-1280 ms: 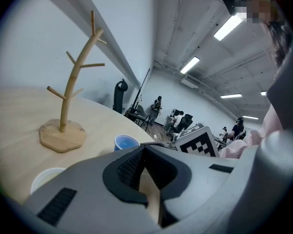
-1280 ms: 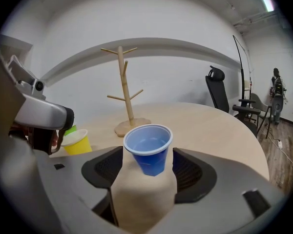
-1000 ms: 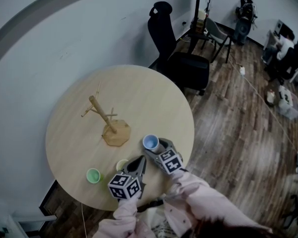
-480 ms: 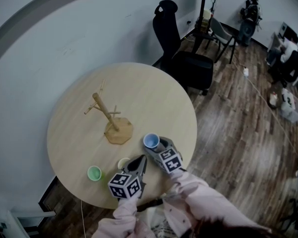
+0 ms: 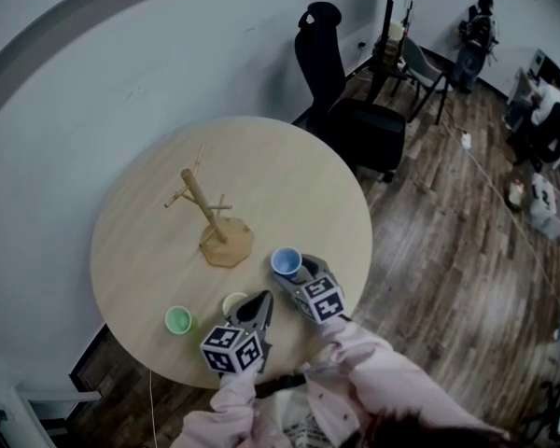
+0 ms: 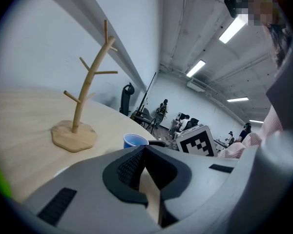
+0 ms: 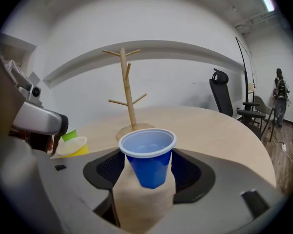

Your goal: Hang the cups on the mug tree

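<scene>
The wooden mug tree [image 5: 208, 215] stands bare and upright on the round table [image 5: 289, 185]; it also shows as the tree [image 7: 127, 89] and the tree [image 6: 89, 84] in the two gripper views. A blue cup [image 7: 147, 155], open side up, sits between the pads of my right gripper [image 7: 147, 165]. Those jaws have just been closing and now press on the cup's sides. From the head view the blue cup [image 5: 286, 262] and right gripper [image 5: 292, 270] are near the table's front. My left gripper [image 5: 260, 300] is shut on nothing, beside a yellow cup [image 5: 233, 303]. A green cup [image 5: 177, 320] stands further left.
A black office chair [image 5: 350, 110] stands behind the table's far right edge. The table's front edge lies just under my hands. People and desks are far off at the back right of the room. The yellow cup [image 7: 73, 146] lies between the two grippers.
The head view has drifted a little, so the table looks slightly shifted. Both grippers, the cups and the mug tree keep their places on the table.
</scene>
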Tool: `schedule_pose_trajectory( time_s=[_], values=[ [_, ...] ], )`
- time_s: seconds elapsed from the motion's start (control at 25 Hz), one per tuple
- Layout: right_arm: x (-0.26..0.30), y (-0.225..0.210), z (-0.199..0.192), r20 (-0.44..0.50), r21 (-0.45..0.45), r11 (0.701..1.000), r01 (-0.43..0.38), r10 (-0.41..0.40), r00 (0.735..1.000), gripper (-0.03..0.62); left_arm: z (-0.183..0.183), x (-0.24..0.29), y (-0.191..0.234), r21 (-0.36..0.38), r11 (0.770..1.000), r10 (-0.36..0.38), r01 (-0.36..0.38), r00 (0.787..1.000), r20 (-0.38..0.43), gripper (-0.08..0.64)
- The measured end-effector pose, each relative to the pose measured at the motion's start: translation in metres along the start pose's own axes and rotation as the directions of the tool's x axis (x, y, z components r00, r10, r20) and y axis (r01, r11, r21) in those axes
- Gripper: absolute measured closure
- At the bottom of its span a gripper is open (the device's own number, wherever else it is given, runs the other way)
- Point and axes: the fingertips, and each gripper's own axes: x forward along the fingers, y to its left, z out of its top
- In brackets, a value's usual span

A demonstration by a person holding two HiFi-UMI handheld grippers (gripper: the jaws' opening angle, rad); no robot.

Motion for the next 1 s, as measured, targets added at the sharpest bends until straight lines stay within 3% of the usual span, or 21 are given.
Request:
schedule_pose_trajectory(
  time_s=[1.0],
  values=[
    [-0.013, 0.014, 0.064, 0.069, -0.123, 0.992, 0.023, -0.014, 0.998, 0.305, 0.03, -0.016, -0.013, 0.02, 0.998, -0.062, 0.061, 0.994, 0.095, 0.558]
  ],
)
